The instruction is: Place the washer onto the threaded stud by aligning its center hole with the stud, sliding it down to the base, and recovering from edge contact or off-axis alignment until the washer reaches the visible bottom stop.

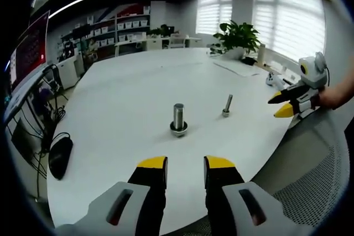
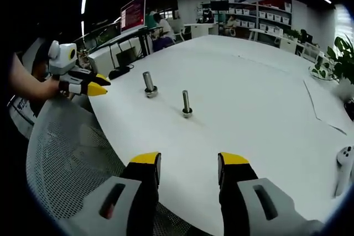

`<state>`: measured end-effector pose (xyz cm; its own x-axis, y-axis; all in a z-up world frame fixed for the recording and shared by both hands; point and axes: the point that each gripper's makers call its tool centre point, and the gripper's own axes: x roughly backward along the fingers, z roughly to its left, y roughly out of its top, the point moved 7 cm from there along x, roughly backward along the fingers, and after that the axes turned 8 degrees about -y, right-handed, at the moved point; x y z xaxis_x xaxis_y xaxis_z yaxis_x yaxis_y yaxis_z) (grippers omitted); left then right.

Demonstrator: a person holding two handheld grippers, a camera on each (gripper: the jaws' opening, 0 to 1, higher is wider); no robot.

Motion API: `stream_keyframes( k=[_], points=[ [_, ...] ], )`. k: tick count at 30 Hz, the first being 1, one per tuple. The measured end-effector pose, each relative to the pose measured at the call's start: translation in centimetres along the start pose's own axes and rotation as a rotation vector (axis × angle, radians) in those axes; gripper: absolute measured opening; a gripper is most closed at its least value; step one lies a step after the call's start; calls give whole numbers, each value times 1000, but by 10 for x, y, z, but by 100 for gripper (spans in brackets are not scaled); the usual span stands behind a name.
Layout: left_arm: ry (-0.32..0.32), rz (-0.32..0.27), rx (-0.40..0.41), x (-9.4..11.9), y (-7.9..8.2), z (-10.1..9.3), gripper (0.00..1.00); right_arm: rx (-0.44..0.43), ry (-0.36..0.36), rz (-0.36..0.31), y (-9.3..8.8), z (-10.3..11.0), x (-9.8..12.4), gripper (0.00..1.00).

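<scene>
An office room with shelves, blinds and a potted plant (image 1: pixel 239 37) surrounds a large white table (image 1: pixel 133 98) whose near edge curves just ahead of me.

In the left gripper view, my left claw (image 1: pixel 186 165) hovers over that near edge, its yellow-tipped jaws apart with nothing between them. Ahead of it on the table stands a thick threaded stud (image 1: pixel 178 119), upright, with a washer (image 1: pixel 178 130) lying around its base. Just to its right stands a thinner bolt (image 1: pixel 227 105), also upright. Farther right, off the table edge, my right claw (image 1: pixel 281 104) shows above a mesh chair back (image 1: pixel 310 175).

In the right gripper view, my right claw (image 2: pixel 188 161) has its jaws apart and empty too. Beyond it are the thinner bolt (image 2: pixel 187 104) and the thick stud (image 2: pixel 149 84), and my left claw (image 2: pixel 98 85) at far left.
</scene>
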<state>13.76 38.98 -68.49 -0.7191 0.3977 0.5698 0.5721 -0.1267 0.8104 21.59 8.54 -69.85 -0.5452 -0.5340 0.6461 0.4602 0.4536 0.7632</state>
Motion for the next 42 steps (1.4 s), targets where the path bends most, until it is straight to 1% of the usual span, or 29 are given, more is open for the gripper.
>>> stream_keyframes(
  k=[20,25,29,32,42],
  points=[
    [-7,5,-1,-1,0,-1,24,5,-3,2,0,0,0,43],
    [3,0,7,0,0,1,24,12,5,5,-1,1,-1,43],
    [1,10,6,0,-1,1,24,15,7,11,-1,2,-1,43],
    [4,3,3,0,0,0,24,16,10,4,0,2,0,43],
    [5,-11,3,1,1,1,23,21,14,15,-2,2,-2,43]
  ],
)
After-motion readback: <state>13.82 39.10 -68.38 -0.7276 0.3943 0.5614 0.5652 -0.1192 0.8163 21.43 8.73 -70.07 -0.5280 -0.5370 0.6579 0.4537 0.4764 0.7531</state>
